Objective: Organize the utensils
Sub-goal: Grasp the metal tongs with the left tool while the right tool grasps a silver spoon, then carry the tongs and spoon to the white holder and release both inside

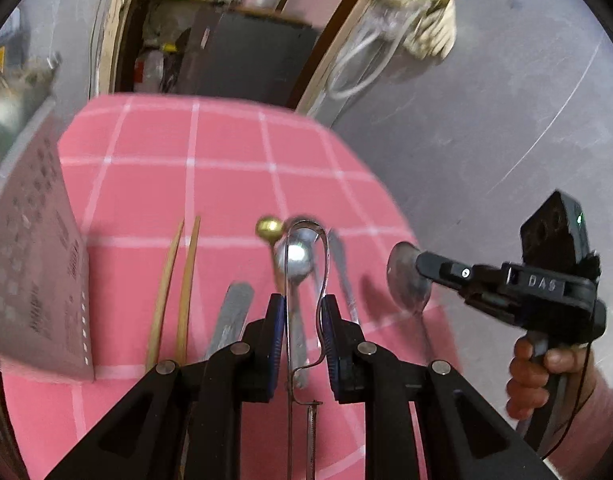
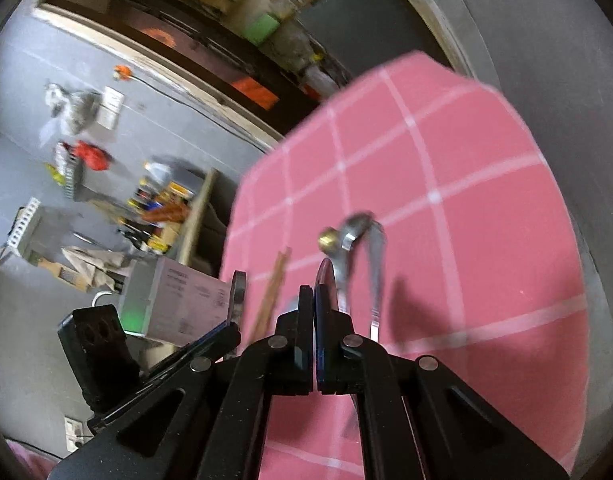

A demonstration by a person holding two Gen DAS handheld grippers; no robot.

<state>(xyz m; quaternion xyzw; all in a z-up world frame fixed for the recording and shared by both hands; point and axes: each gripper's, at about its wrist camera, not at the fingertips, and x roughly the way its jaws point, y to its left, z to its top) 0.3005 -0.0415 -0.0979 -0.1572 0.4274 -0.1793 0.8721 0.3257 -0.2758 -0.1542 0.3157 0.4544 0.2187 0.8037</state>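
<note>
Utensils lie in a rough row on the pink checked cloth (image 1: pixel 210 184) that covers the worktop. In the left wrist view, the left gripper (image 1: pixel 304 320) has its fingers (image 1: pixel 276 320) closed on a bent loop of thin metal wire (image 1: pixel 324 264); the wire rises between the blue pads and curves over at the top, and the pads touch it on both sides. Below that loop, on the cloth, lies a steel spoon (image 1: pixel 296 264) with its bowl at the far end. Just left of it is a utensil with a small brass ball end (image 1: pixel 269 229), and farther left a flat grey handle (image 1: pixel 232 312) and a pair of wooden chopsticks (image 1: pixel 178 292). A white box (image 1: pixel 38 280) stands at the left edge. To the right, the right gripper (image 1: pixel 420 264), held in a person's hand (image 1: pixel 546 376), has its fingers shut on the bowl of a second spoon (image 1: pixel 406 280), lifted clear of the cloth. From the right wrist view, the fingers (image 2: pixel 304 320) are pressed together, and the spoon's rim sticks up just beyond their tips.
</note>
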